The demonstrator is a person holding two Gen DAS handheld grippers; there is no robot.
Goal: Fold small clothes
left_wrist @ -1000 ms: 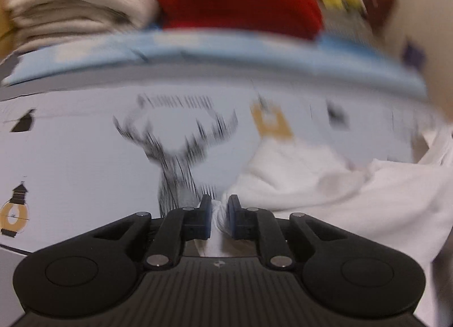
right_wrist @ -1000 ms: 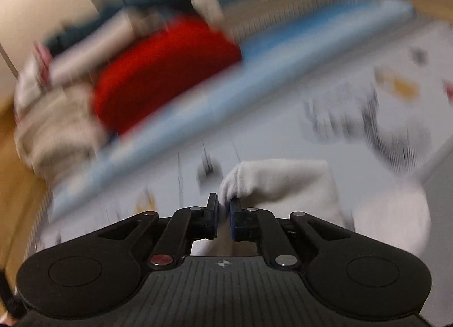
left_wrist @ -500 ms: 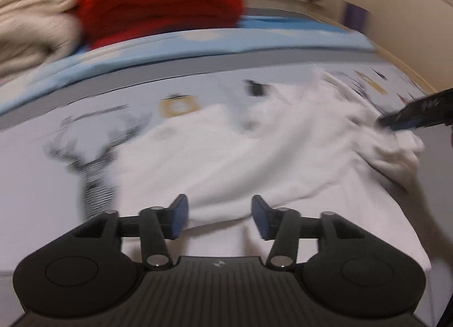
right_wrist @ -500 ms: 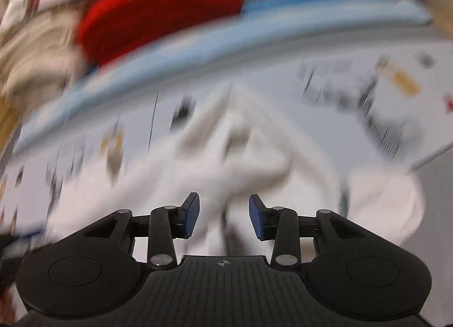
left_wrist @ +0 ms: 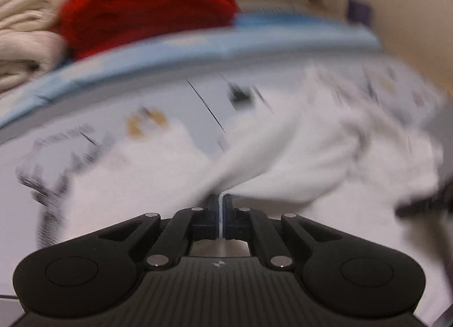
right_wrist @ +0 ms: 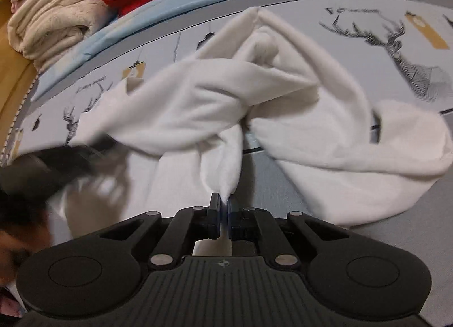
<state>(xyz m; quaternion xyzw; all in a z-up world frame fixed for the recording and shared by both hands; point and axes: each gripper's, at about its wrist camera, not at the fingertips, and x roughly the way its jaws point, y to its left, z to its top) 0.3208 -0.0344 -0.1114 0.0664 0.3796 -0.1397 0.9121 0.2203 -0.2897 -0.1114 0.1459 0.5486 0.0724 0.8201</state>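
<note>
Pinching white garment at lower centre of right wrist view: right gripper, jaws together on fabric fold. Left gripper likewise clamped on garment edge, lower centre of blurred left view. Garment crumpled across deer-print sheet. Red blanket, cream blankets upper left.
</note>
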